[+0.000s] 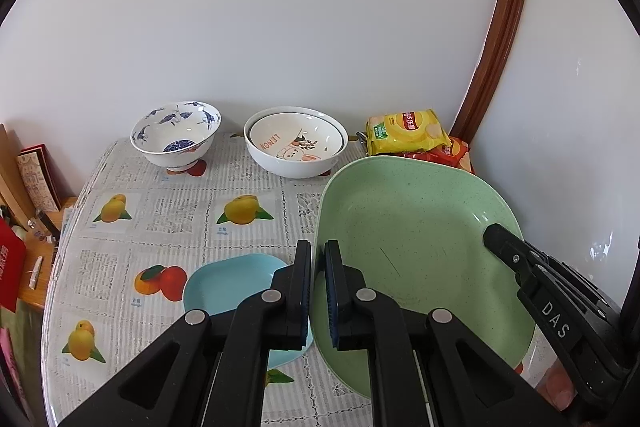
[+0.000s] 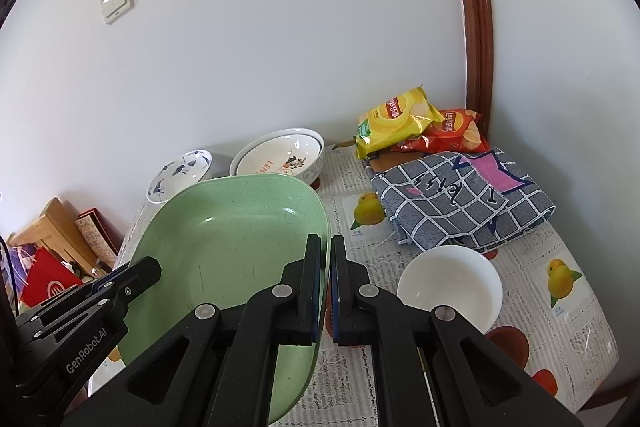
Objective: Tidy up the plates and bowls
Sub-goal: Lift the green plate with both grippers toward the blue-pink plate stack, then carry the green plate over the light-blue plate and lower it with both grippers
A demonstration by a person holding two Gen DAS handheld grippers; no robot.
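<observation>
Both grippers are shut on the rim of a large green plate, held above the table. My left gripper clamps its left rim; my right gripper clamps its right rim. A small blue plate lies on the table under the left gripper. A blue-patterned bowl and a white lemon-print bowl with another dish nested in it stand at the back. A plain white bowl sits to the right of the right gripper.
Yellow and red chip bags lie at the back right by a wooden door frame. A folded checked cloth lies on the right. The table has a fruit-print cover. Boxes and clutter stand off the left edge.
</observation>
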